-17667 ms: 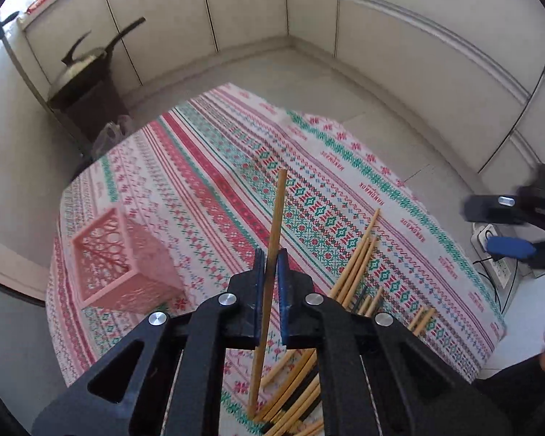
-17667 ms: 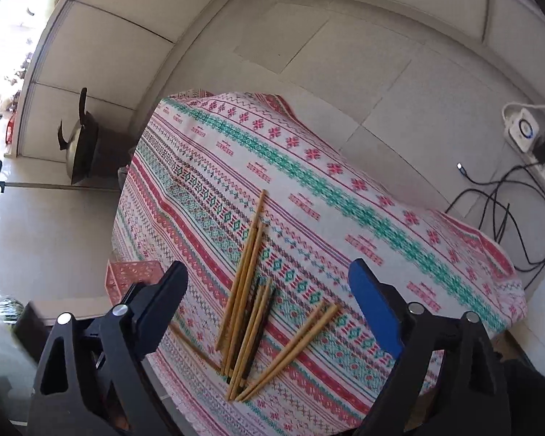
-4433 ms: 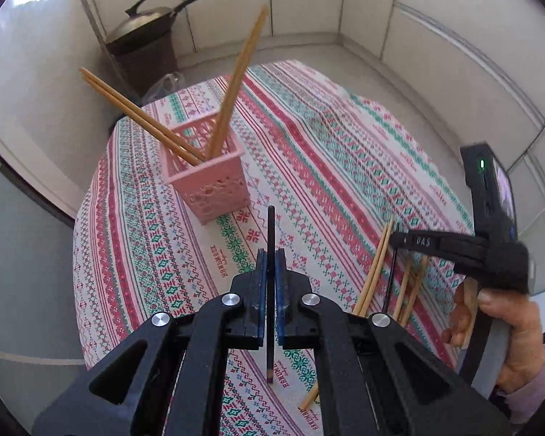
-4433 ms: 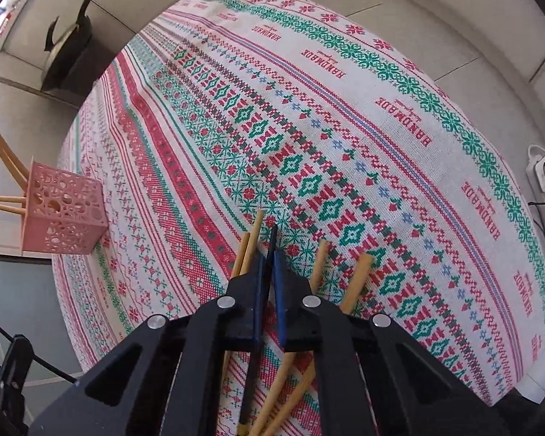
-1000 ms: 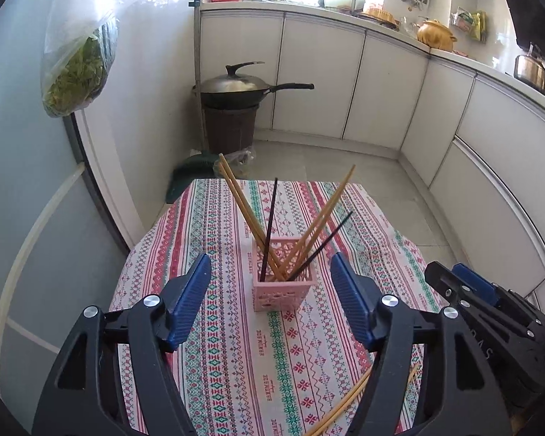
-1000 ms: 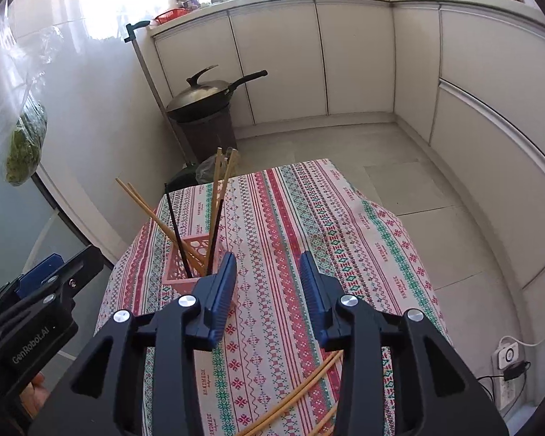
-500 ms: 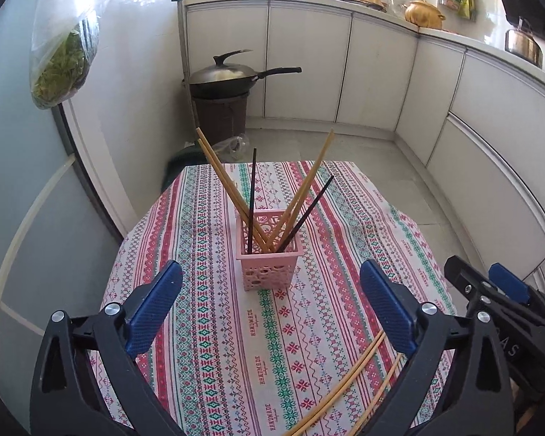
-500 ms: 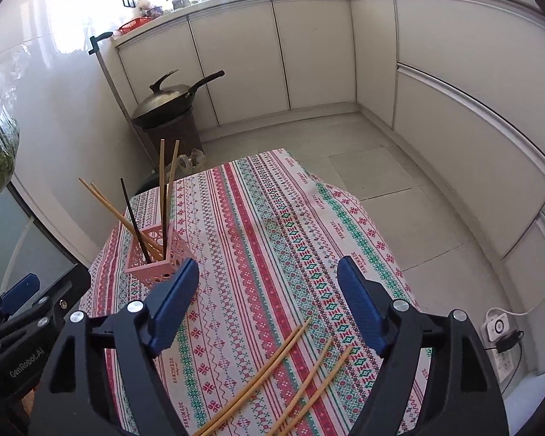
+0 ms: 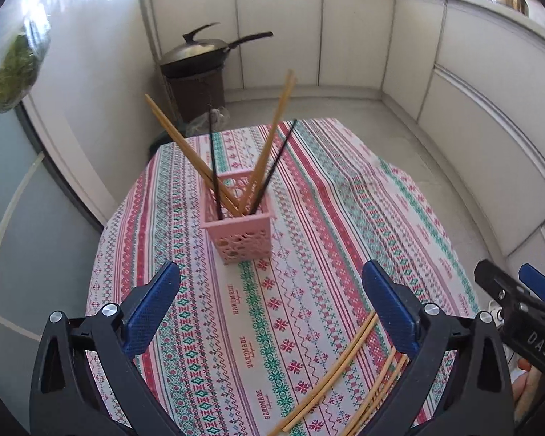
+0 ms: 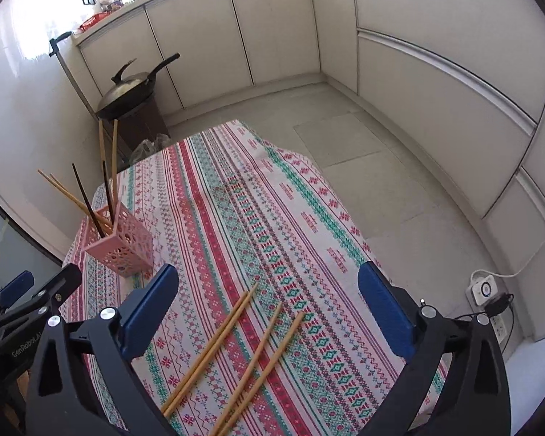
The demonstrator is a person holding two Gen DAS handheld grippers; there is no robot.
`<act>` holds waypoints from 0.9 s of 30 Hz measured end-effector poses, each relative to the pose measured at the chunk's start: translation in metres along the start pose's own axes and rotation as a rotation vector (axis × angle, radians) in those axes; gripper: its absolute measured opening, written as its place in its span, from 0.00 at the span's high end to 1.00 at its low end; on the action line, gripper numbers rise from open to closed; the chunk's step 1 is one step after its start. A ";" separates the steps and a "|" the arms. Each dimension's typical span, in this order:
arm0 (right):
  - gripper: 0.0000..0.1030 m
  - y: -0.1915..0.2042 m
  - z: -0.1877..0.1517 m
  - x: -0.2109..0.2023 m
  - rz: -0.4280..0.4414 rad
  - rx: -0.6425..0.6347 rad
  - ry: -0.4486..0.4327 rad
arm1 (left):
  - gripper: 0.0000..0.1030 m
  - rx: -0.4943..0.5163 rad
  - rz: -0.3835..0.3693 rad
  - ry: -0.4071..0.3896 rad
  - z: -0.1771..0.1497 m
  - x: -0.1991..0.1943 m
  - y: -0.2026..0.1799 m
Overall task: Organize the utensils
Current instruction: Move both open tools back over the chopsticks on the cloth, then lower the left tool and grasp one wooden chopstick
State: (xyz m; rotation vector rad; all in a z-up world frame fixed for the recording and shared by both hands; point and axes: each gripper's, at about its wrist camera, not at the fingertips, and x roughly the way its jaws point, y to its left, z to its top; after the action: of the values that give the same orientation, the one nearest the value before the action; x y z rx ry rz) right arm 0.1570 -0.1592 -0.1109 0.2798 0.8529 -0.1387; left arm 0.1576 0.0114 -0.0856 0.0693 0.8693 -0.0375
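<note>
A pink lattice holder (image 9: 241, 234) (image 10: 121, 243) stands upright on the patterned tablecloth (image 9: 345, 200), with several wooden chopsticks (image 9: 269, 145) and two black ones leaning in it. Loose wooden chopsticks (image 9: 345, 359) (image 10: 236, 341) lie flat near the table's front edge. My left gripper (image 9: 270, 276) hovers open in front of the holder, nothing between its fingers. My right gripper (image 10: 268, 272) hangs above the loose chopsticks, its jaws opening wide and empty. Each gripper shows at the edge of the other's view.
A lidded wok (image 9: 200, 54) (image 10: 130, 91) rests on a dark bin beyond the table's far edge. White cabinets line the walls. A power strip (image 10: 487, 290) with cables lies on the floor at right. A bag of greens (image 9: 12, 69) hangs at upper left.
Both grippers spread their jaws wide and sank toward the table. The holder now sits nearer in the left view; the loose chopsticks come further into both views.
</note>
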 end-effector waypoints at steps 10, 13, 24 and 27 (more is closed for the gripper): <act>0.07 -0.044 -0.026 0.014 -0.004 0.087 0.100 | 0.07 0.076 -0.017 0.059 -0.004 0.022 -0.029; 0.07 -0.060 -0.035 0.011 -0.011 0.131 0.117 | 0.07 0.105 -0.046 0.112 -0.007 0.036 -0.039; 0.07 -0.128 -0.064 0.032 -0.002 0.400 0.283 | 0.07 0.184 -0.120 0.380 -0.021 0.113 -0.091; 0.07 -0.141 -0.064 0.032 -0.011 0.436 0.277 | 0.08 0.190 -0.132 0.417 -0.018 0.131 -0.102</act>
State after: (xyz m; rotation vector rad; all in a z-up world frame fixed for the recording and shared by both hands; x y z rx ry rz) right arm 0.0986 -0.2747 -0.2014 0.7151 1.0954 -0.3022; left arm 0.2222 -0.0900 -0.2019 0.2031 1.2851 -0.2362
